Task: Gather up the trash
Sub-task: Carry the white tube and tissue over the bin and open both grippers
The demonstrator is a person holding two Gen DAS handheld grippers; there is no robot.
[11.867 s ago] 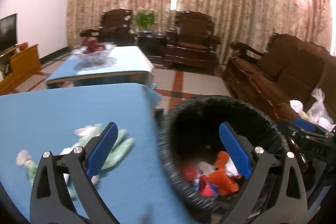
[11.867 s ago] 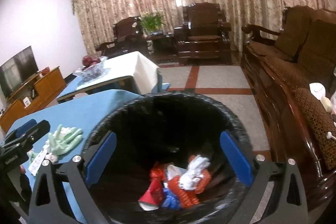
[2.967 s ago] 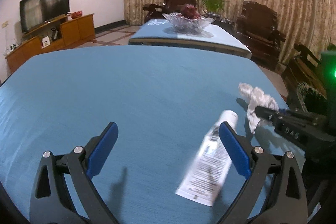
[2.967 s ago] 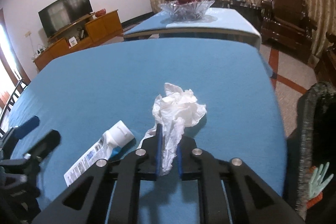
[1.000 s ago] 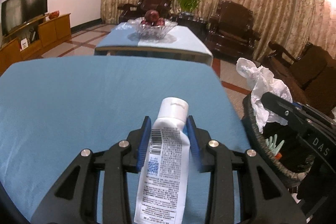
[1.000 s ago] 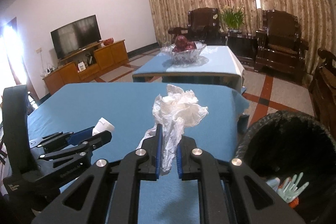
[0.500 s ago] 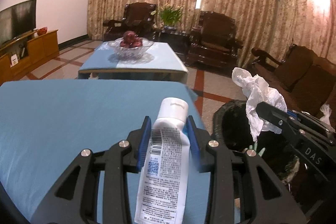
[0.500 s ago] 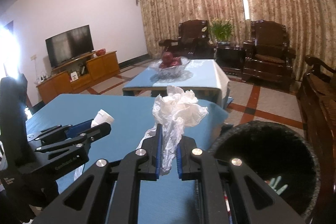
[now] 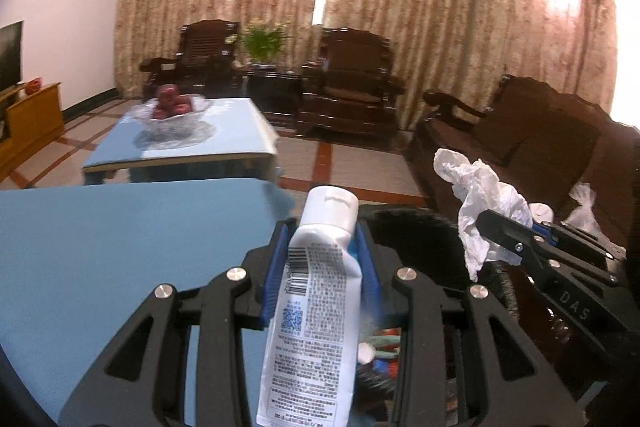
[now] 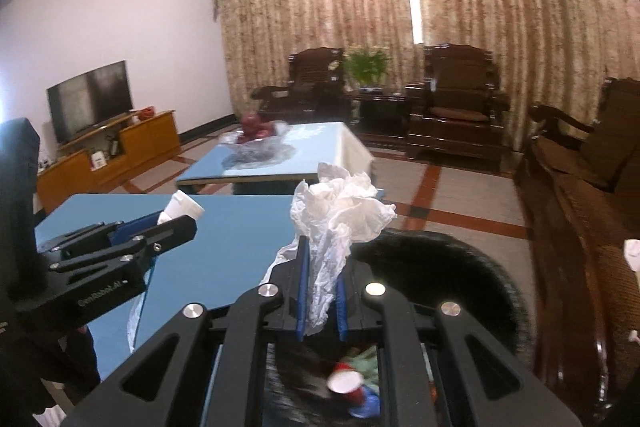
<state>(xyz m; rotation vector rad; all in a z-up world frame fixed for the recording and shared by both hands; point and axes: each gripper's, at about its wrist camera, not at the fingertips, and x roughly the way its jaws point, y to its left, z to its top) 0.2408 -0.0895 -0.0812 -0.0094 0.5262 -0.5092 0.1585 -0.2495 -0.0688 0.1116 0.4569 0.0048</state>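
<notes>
The left tool (image 9: 324,259) clamps a white plastic tube (image 9: 316,303), cap forward; the right tool (image 10: 320,291) pinches crumpled white tissue (image 10: 340,215). Both hang over the black-lined bin (image 10: 472,267), directly below, beside the blue table (image 9: 120,235).

In the left wrist view the white tube (image 9: 316,311) runs off the bottom edge, the black bin (image 9: 404,223) is mostly hidden behind gripper arms, and the trash (image 10: 356,387) at lower centre of the right wrist view is too blurred to identify.
</notes>
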